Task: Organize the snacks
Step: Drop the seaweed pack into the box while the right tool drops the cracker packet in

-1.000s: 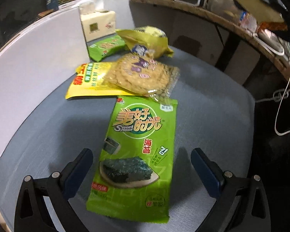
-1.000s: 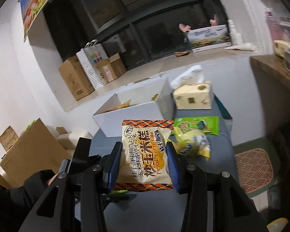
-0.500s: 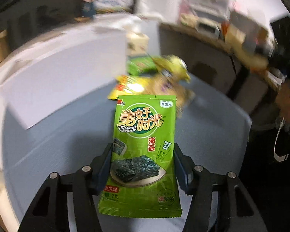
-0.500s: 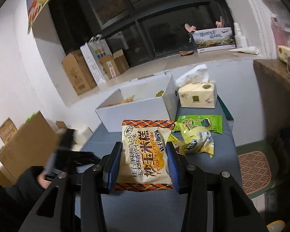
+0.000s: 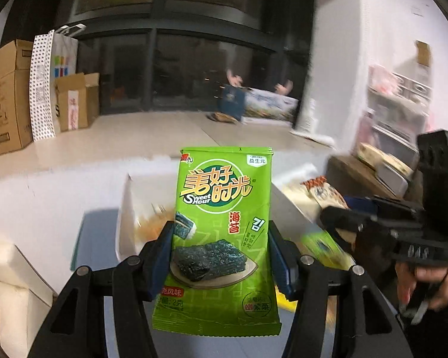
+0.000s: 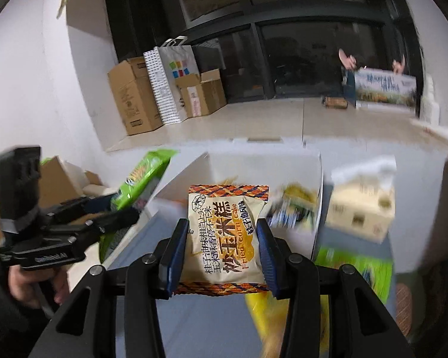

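Observation:
My left gripper is shut on a green seaweed snack packet and holds it upright in the air, in front of the white box. It also shows in the right wrist view at the left, with the green packet beside the box. My right gripper is shut on a cream and orange fried corn cake packet, held up before the white box. The right gripper and its packet show at the right of the left wrist view.
A tissue box stands right of the white box. Green and yellow snack packets lie on the grey table. Cardboard boxes and a paper bag stand by the far wall.
My left gripper closed on the seaweed packet and lifted it off the table, swinging towards the white box. My right gripper moved closer to the box with its packet.

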